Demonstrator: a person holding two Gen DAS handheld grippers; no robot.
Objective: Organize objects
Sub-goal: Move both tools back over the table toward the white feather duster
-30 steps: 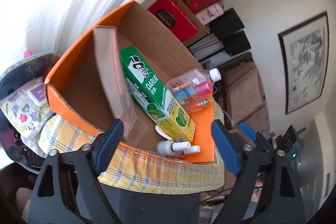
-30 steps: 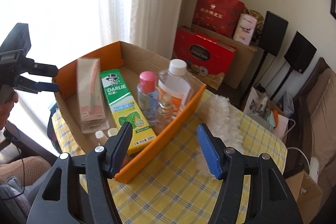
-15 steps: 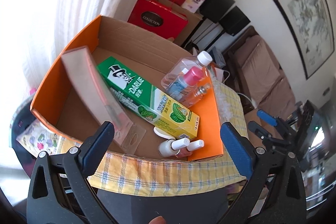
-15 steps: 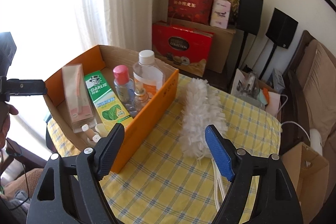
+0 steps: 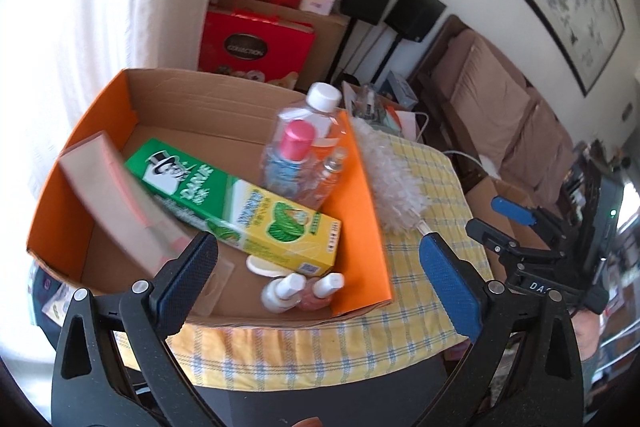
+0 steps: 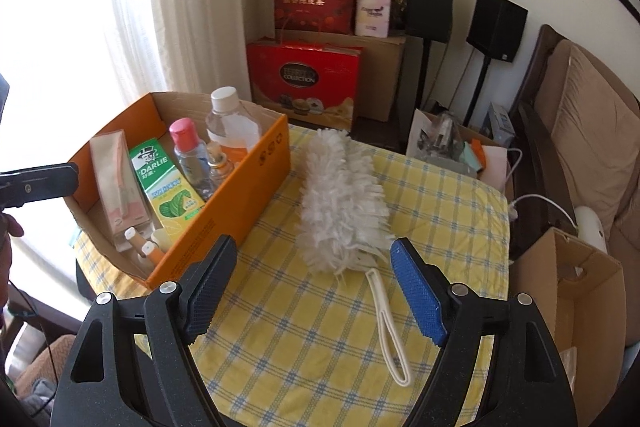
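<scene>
A white duster [image 6: 340, 199] lies on the yellow checked tablecloth [image 6: 320, 339], just beside an orange box [image 6: 240, 187] (toiletries inside). 2 grippers, left gripper [image 5: 316, 271] and right gripper [image 6: 312, 287], hover spread, holding nothing.

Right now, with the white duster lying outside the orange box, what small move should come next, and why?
Probably lower the right gripper onto the white duster, near its looped handle. It is the only item on the yellow cloth outside the orange box. The gripper, whose jaws have just been opening, is empty and points at it.
</scene>
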